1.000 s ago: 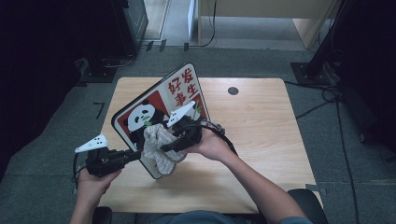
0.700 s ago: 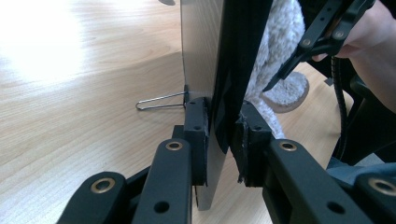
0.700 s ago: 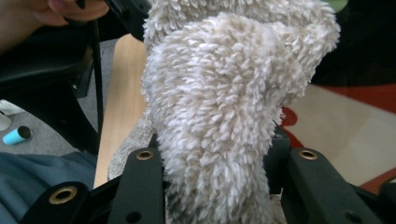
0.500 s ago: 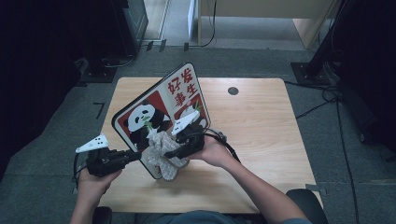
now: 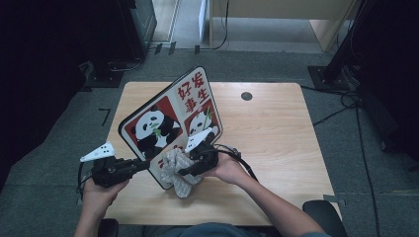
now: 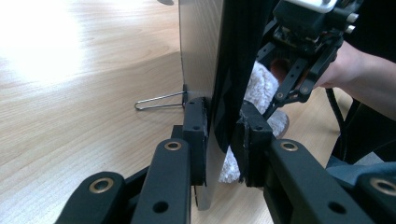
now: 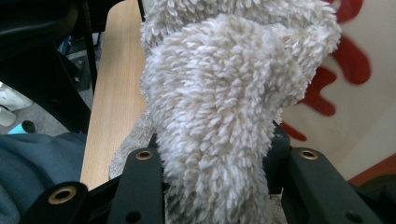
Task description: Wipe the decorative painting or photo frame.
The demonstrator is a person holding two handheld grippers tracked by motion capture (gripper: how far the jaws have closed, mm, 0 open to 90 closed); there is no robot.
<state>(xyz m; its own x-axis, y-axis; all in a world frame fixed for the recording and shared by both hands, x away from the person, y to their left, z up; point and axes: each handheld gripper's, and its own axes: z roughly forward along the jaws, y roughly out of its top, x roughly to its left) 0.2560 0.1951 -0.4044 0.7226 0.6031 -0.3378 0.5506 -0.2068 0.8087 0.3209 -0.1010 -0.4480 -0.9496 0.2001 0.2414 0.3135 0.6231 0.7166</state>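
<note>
A panda picture board (image 5: 170, 123) with red characters stands tilted on the wooden table (image 5: 276, 133). My left gripper (image 5: 146, 165) is shut on the board's lower edge; in the left gripper view its jaws clamp the thin panel (image 6: 201, 56) from both sides. My right gripper (image 5: 185, 172) is shut on a fluffy grey-white cloth (image 5: 178, 173), pressed against the board's lower front. In the right gripper view the cloth (image 7: 219, 107) bulges up between the jaws, against the board's red print (image 7: 336, 79).
A thin wire stand (image 6: 159, 99) juts from the board's back onto the table. A small dark round hole (image 5: 246, 96) sits at the table's far side. Dark furniture and cables ring the table on grey carpet.
My right gripper has come down the board's face with the cloth, from near the panda picture to the bottom edge. The left gripper and board have stayed put.
</note>
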